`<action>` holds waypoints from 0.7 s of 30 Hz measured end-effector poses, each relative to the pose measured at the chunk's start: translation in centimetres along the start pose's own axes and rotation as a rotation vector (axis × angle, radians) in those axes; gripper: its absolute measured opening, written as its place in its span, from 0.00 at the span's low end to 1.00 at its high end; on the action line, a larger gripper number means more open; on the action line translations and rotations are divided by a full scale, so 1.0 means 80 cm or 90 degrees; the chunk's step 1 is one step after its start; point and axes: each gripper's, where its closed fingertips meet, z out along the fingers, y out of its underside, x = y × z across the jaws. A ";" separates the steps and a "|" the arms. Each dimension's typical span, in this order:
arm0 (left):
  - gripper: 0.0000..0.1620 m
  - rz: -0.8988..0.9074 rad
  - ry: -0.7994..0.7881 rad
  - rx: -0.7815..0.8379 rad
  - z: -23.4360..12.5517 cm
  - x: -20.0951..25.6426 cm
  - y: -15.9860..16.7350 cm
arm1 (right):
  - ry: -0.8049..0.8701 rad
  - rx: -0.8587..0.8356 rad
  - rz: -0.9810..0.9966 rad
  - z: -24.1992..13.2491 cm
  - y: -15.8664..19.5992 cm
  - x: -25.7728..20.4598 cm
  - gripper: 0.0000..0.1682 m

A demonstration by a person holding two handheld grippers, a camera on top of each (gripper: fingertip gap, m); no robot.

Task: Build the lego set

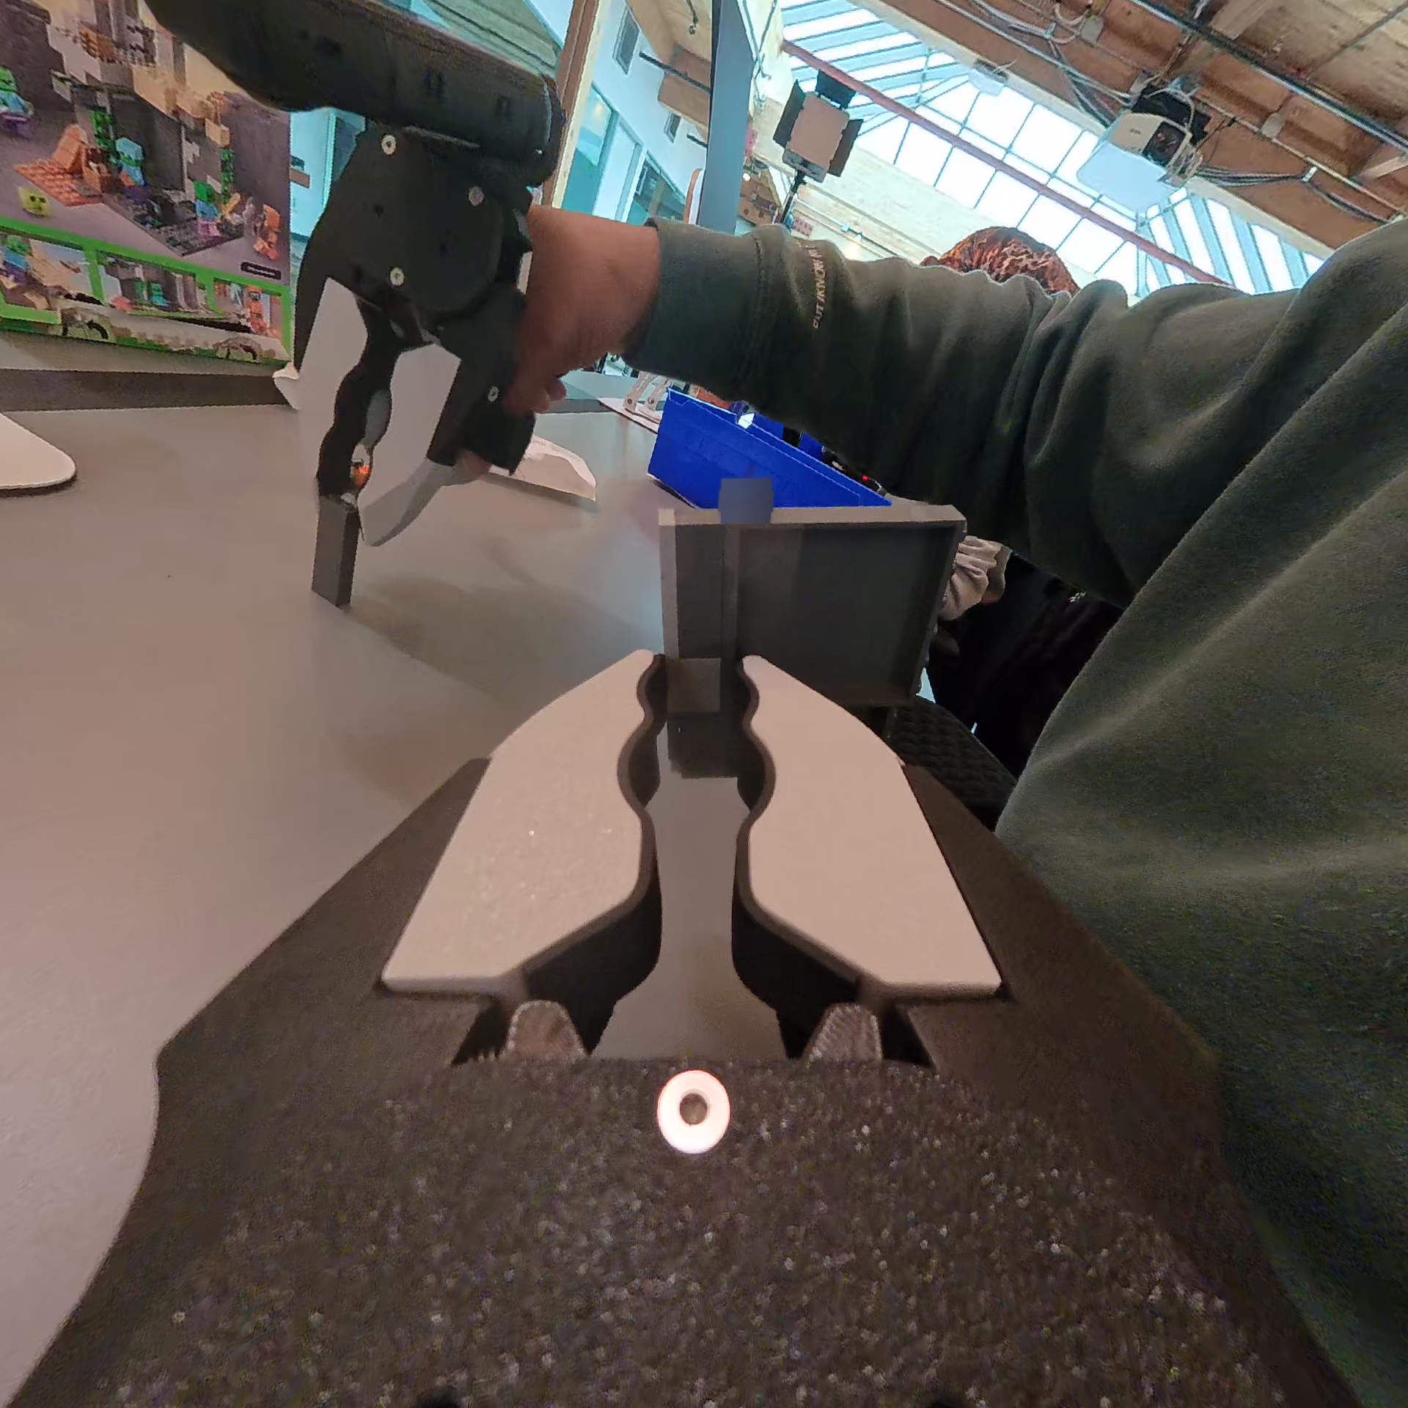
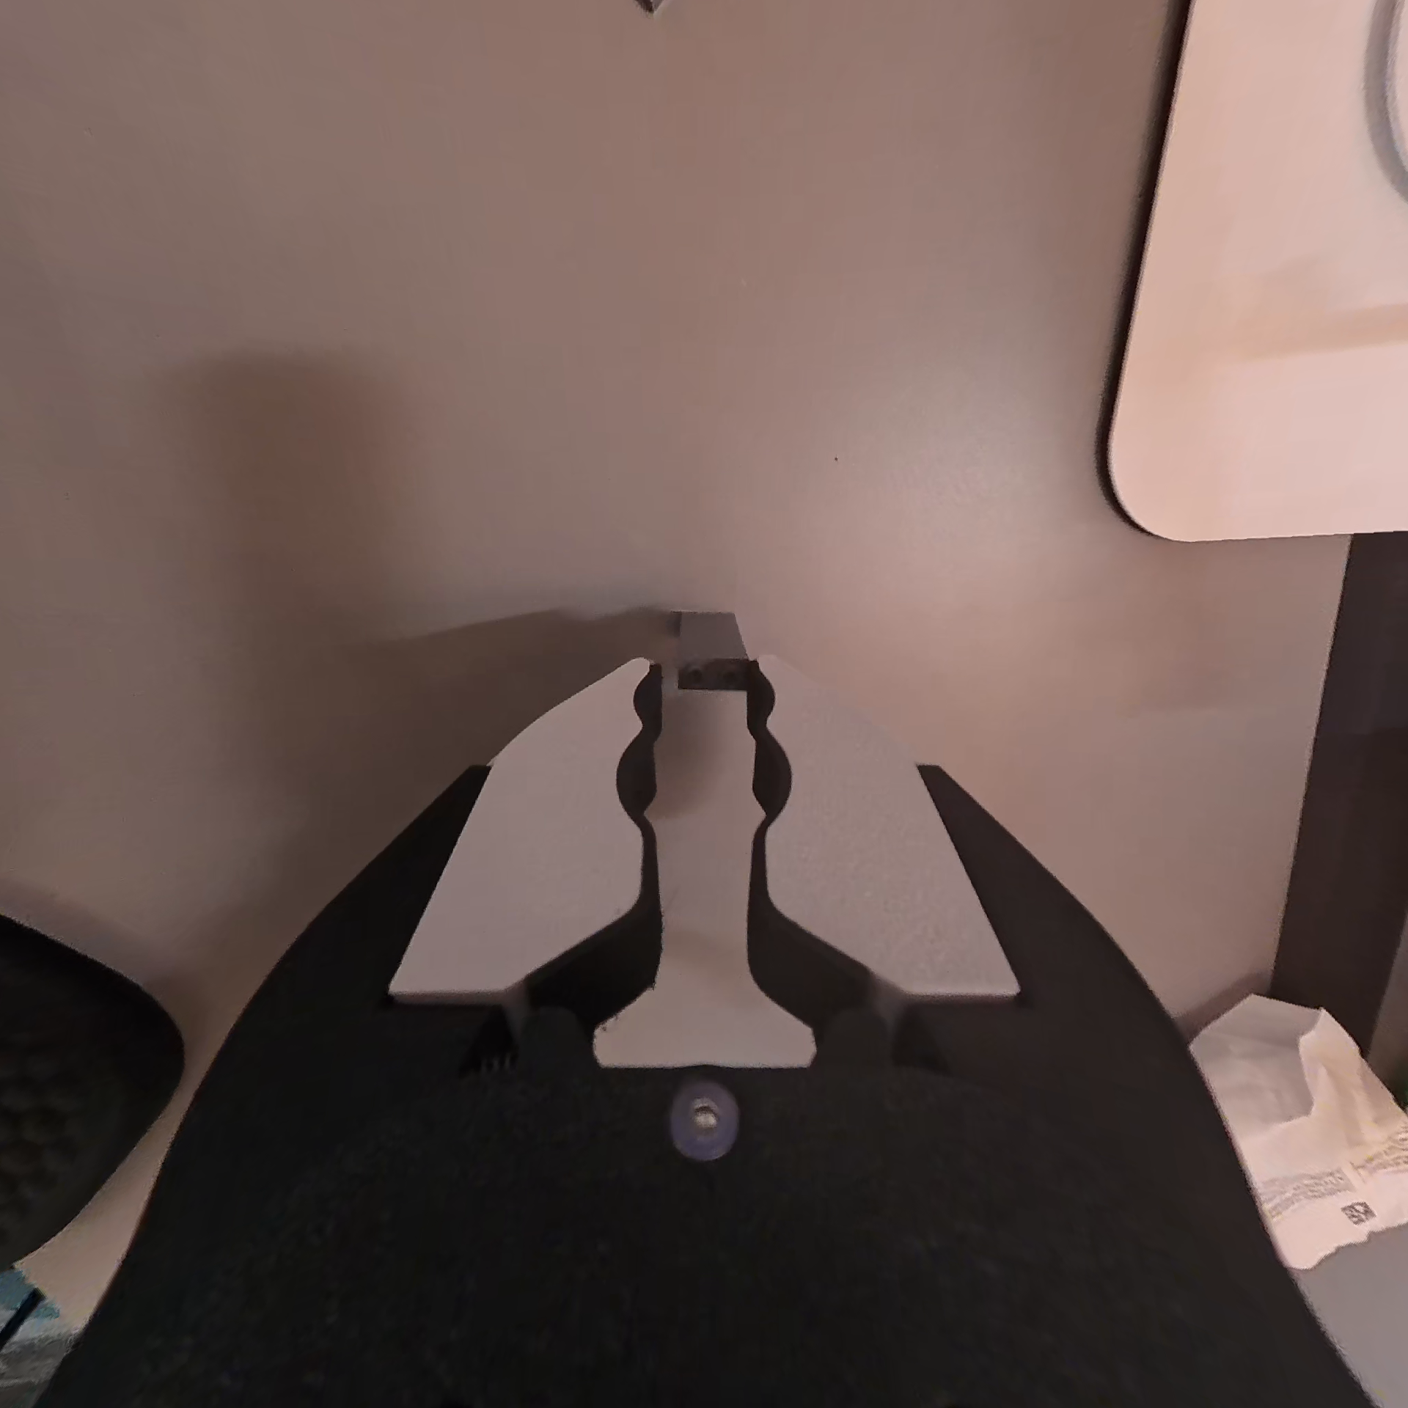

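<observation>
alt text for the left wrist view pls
The left tool grips the edge of a dark grey lego frame held above the grey table. Farther off, the right tool stands a small dark grey brick on the table, with a blue bin and set box behind.

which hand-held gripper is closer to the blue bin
Left. The left hand-held gripper, gripping a grey walled piece, sits just before the blue bin; the right hand-held gripper is farther off to its left.
</observation>
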 end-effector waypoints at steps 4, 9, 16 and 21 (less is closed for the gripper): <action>0.10 0.000 0.001 -0.001 0.000 0.000 0.000 | -0.003 0.007 0.002 -0.005 -0.002 0.000 0.12; 0.10 0.002 0.001 -0.002 0.000 0.001 0.000 | -0.002 0.011 0.013 -0.009 -0.003 0.003 0.13; 0.10 0.005 0.002 -0.001 0.000 0.002 0.000 | -0.033 0.049 -0.037 -0.022 -0.009 -0.002 0.12; 0.10 0.004 0.003 0.000 -0.001 0.002 -0.001 | 0.006 0.078 -0.176 -0.038 -0.009 0.007 0.11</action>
